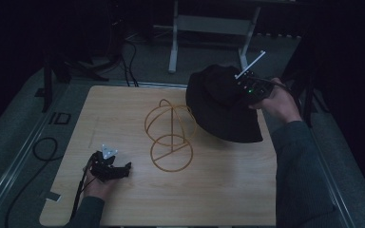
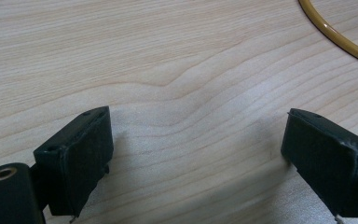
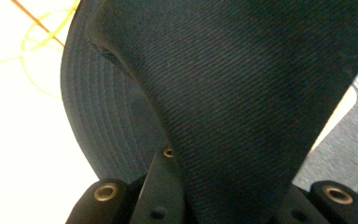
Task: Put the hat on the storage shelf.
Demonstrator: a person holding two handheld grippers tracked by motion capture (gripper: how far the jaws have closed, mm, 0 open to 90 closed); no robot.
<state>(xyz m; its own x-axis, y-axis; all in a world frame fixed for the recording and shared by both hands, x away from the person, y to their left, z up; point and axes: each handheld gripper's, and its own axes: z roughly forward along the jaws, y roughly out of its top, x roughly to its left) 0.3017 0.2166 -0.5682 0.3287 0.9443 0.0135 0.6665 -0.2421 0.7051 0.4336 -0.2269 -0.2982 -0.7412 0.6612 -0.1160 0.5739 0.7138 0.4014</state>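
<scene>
The right gripper [image 1: 241, 88] is pinching the crown of a black bucket hat [image 1: 221, 107], its jaws clamped onto a fold of the dark cloth, as the right gripper view is showing with the fabric [image 3: 242, 93] bunching up between them. The person's right hand [image 1: 278, 102] is holding it up at the far right of the table, and the hat is hanging from that grip, tilted, with its stitched brim [image 3: 107, 126] drooping toward the wooden table [image 1: 123, 109]. The lower edge of the brim is sitting low over the boards near the right edge; whether it is touching them I cannot tell.

Just to the left of the hat, a gold wire hat stand [image 1: 171, 135] is standing on the table, its round base ring nearest the person and its domed hoops rising behind. The hat's brim is overlapping the stand's far hoop from where I am looking, but the hat is not sitting on the dome.

The left gripper [image 1: 120, 171] is resting low at the near left, jaws wide apart and holding nothing, with a curve of the stand's base ring [image 2: 340, 39] showing off to one side.

By my reckoning the work is about halfway: the hat is gripped and raised, and what is left is carrying it over the dome, lowering it on and letting go.
</scene>
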